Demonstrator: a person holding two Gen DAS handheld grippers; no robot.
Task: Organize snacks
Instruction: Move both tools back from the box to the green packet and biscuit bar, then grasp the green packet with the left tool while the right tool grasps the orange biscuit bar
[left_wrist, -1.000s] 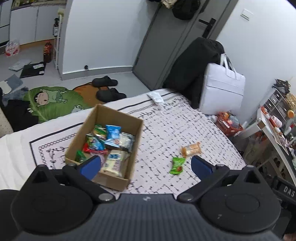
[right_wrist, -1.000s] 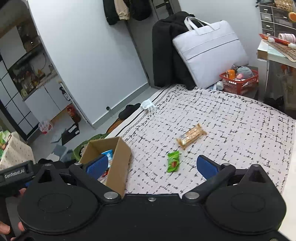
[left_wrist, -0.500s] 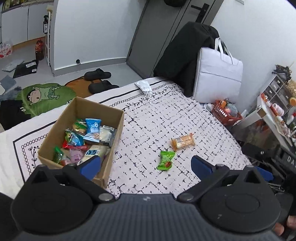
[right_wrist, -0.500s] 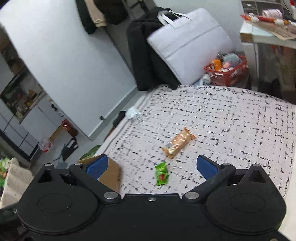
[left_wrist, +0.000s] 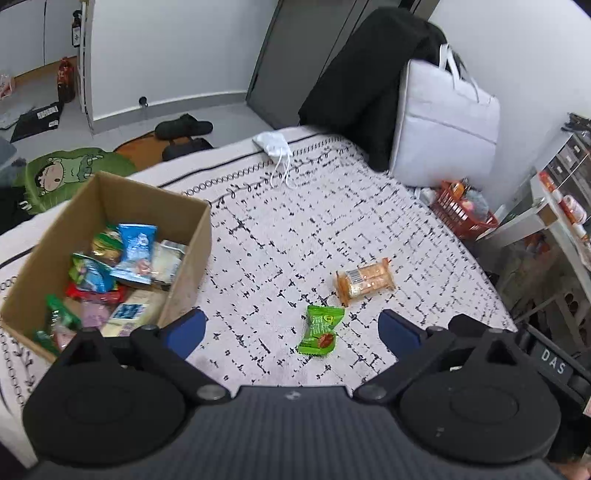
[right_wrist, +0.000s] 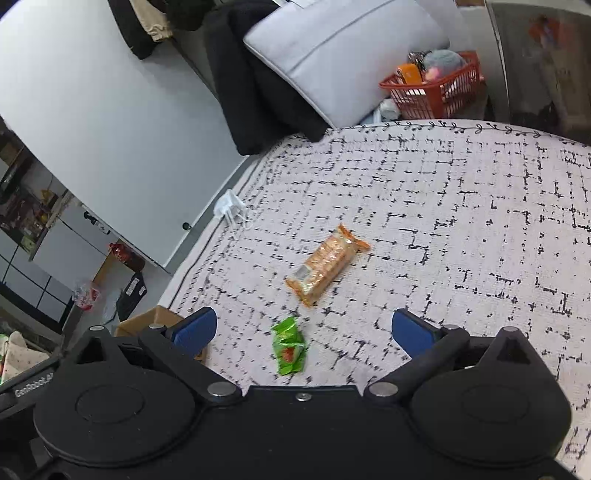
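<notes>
Left gripper (left_wrist: 291, 330), nearest the left wrist camera: blue-padded fingers spread wide, nothing between them, held above the patterned bedspread (left_wrist: 295, 229). Right gripper (right_wrist: 301, 328), nearest the right wrist camera: fingers likewise spread apart and empty.

Just ahead of both tools lies a green snack packet (left_wrist: 320, 329) flat on the bedspread; in the right wrist view the same packet (right_wrist: 289, 346) sits between the two finger pads, lower than their tips, untouched. Slightly farther lies an orange cracker pack (left_wrist: 364, 280), near the green packet but apart from it; in the right wrist view it (right_wrist: 325, 264) lies diagonally.

To the left of the left gripper stands an open cardboard box (left_wrist: 184, 254), holding a heap of mixed snack packets, among them a blue packet (left_wrist: 135, 253) on top. Only a corner of the box (right_wrist: 147, 321) shows in the right wrist view.

Farther back, a white face mask (left_wrist: 271, 142) rests near the bedspread's edge. Beyond the bed: a black garment (left_wrist: 365, 85), a white tote bag (left_wrist: 443, 129), and a red basket (right_wrist: 436, 86) on the floor.
</notes>
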